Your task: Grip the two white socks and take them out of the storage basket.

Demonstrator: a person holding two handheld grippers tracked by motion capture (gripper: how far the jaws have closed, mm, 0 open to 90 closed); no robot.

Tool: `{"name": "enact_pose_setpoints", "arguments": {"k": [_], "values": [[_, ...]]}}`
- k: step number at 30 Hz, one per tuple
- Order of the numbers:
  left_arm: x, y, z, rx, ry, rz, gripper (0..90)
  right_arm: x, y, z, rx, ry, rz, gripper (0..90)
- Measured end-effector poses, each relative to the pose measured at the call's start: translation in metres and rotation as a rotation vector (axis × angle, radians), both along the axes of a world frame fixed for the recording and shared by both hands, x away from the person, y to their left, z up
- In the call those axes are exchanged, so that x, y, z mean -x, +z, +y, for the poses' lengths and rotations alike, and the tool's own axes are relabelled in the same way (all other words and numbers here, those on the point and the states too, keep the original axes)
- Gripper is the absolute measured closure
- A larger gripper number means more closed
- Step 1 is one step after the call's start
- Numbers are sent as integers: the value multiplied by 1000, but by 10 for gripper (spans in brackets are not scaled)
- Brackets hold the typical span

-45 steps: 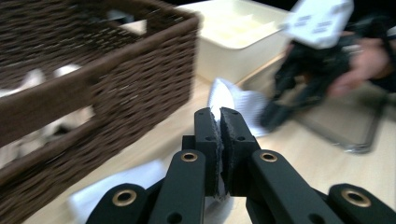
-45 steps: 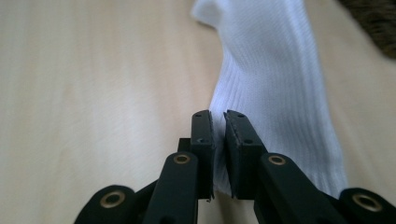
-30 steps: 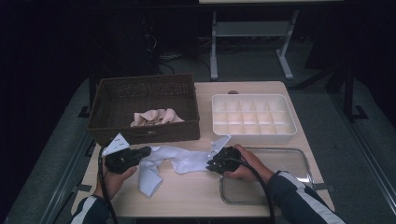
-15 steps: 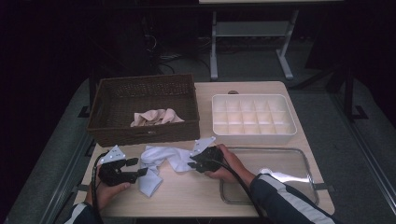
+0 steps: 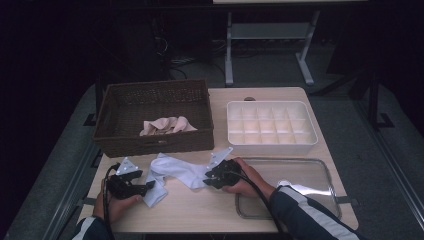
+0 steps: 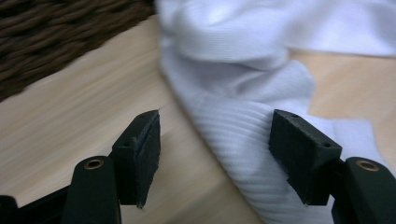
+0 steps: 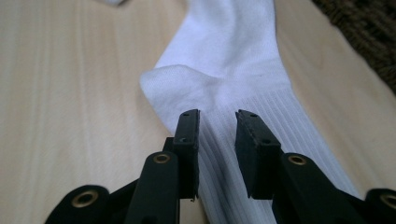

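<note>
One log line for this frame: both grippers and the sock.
left gripper: just opened, sock end between jaws, unpinched | right gripper: narrow gap over sock cuff, grip unclear | sock: flat on table

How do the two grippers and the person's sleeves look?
Both the left gripper and the right gripper are black, each with a light grey three-cornered plate on top and a black cable trailing back along the arm. Their jaws end in flat black pads, with brass-coloured rivets at the joints. The sleeves are dark blue with light stripes.

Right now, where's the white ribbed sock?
In the high view, the white ribbed sock lies flat on the wooden table, just in front of the brown wicker basket, between the left claw and the right claw.
</note>
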State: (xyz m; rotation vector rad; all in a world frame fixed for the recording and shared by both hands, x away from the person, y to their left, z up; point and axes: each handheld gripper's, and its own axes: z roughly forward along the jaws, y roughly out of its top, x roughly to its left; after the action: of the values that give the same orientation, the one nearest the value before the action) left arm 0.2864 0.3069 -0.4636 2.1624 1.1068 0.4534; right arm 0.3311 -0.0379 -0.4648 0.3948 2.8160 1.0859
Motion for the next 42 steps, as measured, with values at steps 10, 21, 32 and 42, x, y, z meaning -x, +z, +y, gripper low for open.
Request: {"name": "enact_pose_setpoints", "arguments": {"k": [10,21,32,42], "values": [[-19,-1,17,8,85,-3,324,17,2,-20,18,160,27,686],[2,37,-25,76,-84,-160,424,25,3,-17,32,223,19,687],[2,12,-65,-48,-245,-38,553,25,17,-38,57,34,-28,643],[5,11,-65,-97,-317,20,878,16,8,-42,95,-70,-2,675]]}}
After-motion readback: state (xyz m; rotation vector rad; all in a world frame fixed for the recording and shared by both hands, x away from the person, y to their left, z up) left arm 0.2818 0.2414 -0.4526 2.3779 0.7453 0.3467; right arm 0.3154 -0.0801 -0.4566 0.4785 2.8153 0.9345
